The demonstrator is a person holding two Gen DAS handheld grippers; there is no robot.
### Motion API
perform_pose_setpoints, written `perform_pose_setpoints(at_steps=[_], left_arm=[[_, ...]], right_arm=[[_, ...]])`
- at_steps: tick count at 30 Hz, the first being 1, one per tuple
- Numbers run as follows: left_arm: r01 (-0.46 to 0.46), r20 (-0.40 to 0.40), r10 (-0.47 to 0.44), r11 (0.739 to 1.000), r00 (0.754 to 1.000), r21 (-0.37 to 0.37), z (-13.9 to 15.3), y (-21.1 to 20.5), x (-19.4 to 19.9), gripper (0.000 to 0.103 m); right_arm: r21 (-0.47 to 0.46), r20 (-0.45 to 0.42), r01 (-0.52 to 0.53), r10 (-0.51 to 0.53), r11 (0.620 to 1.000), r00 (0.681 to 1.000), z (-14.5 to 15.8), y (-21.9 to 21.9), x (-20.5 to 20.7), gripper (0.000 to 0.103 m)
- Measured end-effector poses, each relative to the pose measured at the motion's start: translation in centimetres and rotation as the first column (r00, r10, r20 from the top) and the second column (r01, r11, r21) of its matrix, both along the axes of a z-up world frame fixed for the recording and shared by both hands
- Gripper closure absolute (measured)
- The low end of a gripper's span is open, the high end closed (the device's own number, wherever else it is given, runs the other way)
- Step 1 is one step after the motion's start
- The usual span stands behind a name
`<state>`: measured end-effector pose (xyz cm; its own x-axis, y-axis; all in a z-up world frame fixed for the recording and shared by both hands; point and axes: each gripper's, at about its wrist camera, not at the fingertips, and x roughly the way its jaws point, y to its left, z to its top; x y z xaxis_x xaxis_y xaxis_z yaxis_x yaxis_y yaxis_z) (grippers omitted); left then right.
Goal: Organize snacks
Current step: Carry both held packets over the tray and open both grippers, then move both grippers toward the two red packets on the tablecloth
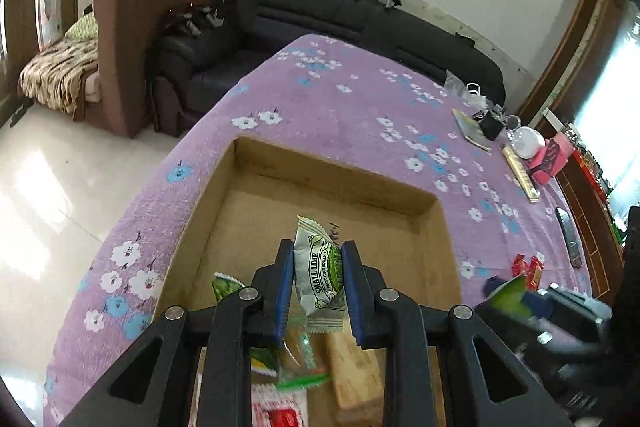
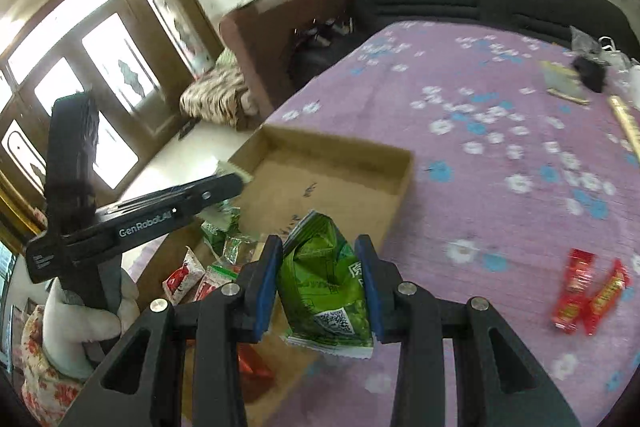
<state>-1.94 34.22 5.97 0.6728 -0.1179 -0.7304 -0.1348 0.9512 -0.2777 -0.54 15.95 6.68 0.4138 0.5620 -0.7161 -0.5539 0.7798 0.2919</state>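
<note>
While the left gripper [image 1: 318, 283] pinches a white-and-green sachet [image 1: 319, 277] printed "SMALL LIME" between its blue pads, nearly closed, it hangs over the shallow cardboard tray [image 1: 332, 167]. Below and behind its fingers lie more packets on the tray floor: a green one [image 1: 225, 286] to the left, and a red-and-white one [image 1: 276, 409] underneath. The far half of the tray ahead is bare cardboard.

The right gripper [image 2: 322, 285] clamps a crumpled green snack bag [image 2: 326, 287] with a QR code and Chinese characters, jaws partway apart around it, just off the tray's right wall [image 2: 396, 195]. To its right, two red candy packets [image 2: 586, 295] lie on the purple flowered tablecloth [image 2: 500, 155]. To its left, the other gripper's arm reads "GenRobot.AI" and is held by a white-gloved hand [image 2: 86, 319]. Ahead, open cloth runs to the table's far edge; a booklet [image 2: 564, 83] and small clutter sit far right.
</note>
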Motion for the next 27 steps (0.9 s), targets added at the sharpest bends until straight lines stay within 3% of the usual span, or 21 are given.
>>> perform_pose_setpoints(at_steps=[9, 14, 23, 27], left_arm=[[-0.022, -0.021, 0.021, 0.999, 1.0, -0.05, -1.1, 1.8, 1.0, 0.078], [-0.031, 0.015, 0.032, 0.997, 0.999, -0.066, -0.1, 2.2, 0.1, 0.051], [0.011, 0.121, -0.001, 0.997, 0.993, -0.08, 3.3, -0.1, -2.5, 0.02], [0.072, 0.167, -0.049, 0.988, 0.985, -0.137, 4.7, -2.0, -3.7, 0.02]], right_arm=[[-0.064, -0.03, -0.006, 0.004, 0.998, 1.0, -2.9, 4.7, 2.0, 0.066], [-0.062, -0.012, 0.002, -0.002, 0.998, 1.0, -2.7, 5.0, 2.0, 0.064], [0.017, 0.031, 0.064, -0.064, 0.998, 0.997, 0.9, 0.4, 1.4, 0.062], [0.042, 0.053, 0.148, -0.15, 0.988, 0.987, 2.5, -5.4, 1.6, 0.06]])
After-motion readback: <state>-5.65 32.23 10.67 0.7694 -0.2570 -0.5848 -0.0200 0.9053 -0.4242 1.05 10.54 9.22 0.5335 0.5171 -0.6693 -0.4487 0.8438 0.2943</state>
